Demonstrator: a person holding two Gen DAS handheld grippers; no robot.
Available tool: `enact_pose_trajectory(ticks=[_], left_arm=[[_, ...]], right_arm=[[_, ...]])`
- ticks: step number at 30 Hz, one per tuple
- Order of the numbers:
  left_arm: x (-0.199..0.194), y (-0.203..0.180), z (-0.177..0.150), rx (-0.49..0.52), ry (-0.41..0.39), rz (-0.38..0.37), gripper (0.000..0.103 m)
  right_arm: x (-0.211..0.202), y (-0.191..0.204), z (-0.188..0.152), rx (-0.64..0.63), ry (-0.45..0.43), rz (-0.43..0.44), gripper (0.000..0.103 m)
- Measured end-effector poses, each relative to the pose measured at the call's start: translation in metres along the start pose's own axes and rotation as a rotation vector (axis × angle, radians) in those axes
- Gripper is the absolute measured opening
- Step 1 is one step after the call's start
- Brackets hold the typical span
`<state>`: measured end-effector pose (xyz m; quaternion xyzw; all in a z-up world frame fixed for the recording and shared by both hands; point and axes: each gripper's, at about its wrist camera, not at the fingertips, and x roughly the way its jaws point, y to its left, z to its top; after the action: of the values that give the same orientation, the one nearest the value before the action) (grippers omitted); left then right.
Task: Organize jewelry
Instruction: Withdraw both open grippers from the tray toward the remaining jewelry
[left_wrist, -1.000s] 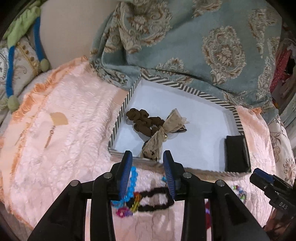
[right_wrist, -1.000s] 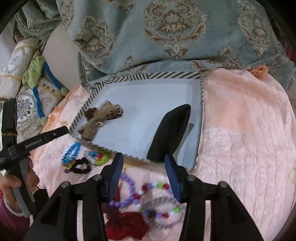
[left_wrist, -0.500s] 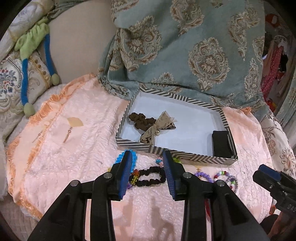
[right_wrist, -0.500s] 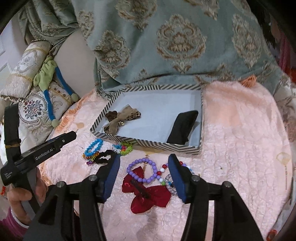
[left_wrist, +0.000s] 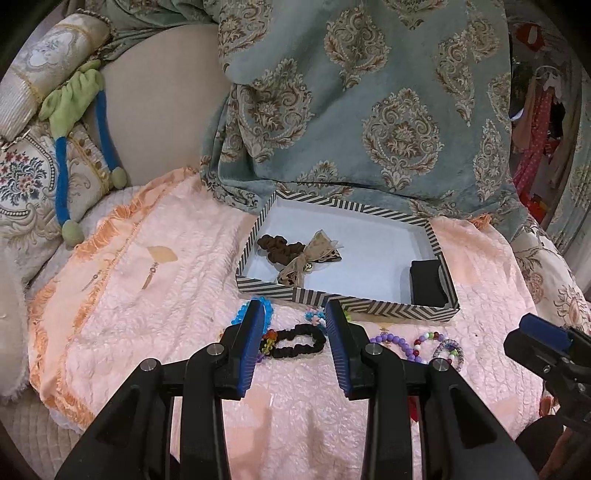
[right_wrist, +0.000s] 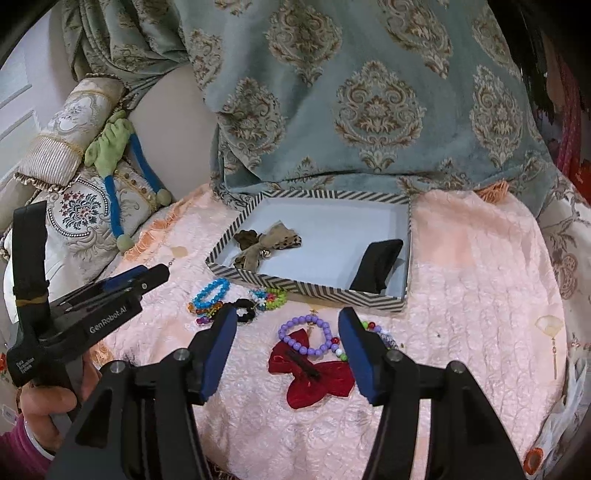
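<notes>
Both tools hang empty above the pink bedspread (left_wrist: 155, 302), left tool (left_wrist: 295, 332) with jaws apart over the black scrunchie (left_wrist: 295, 341) and right tool (right_wrist: 284, 343) spread wide over the purple bead bracelet (right_wrist: 303, 334) and red bow (right_wrist: 314, 376), presumably lined up to pick next from the loose row of pieces lying just outside the box's near wall. The striped box (left_wrist: 347, 301) sits at 12 o'clock from the tools against the teal blanket (left_wrist: 369, 110). It holds a brown scrunchie (left_wrist: 277, 249) touching a tan ribbon bow (left_wrist: 310, 258) at its 9 o'clock end and a black pouch (left_wrist: 426, 282) at its 4 o'clock corner; blue bracelet (right_wrist: 210, 290) remains outside.
</notes>
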<state>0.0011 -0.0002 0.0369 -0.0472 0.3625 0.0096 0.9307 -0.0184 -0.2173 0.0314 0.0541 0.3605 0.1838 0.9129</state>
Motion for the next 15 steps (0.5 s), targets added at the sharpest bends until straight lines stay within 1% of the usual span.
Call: enact_pose_trajectory(ticks=[15], left_arm=[[-0.0066, -0.0035, -0.0067, 0.015, 0.000, 0.015, 0.018]], right_arm=[[-0.0115, 0.0081, -0.0003, -0.027, -0.018, -0.005, 0.062]])
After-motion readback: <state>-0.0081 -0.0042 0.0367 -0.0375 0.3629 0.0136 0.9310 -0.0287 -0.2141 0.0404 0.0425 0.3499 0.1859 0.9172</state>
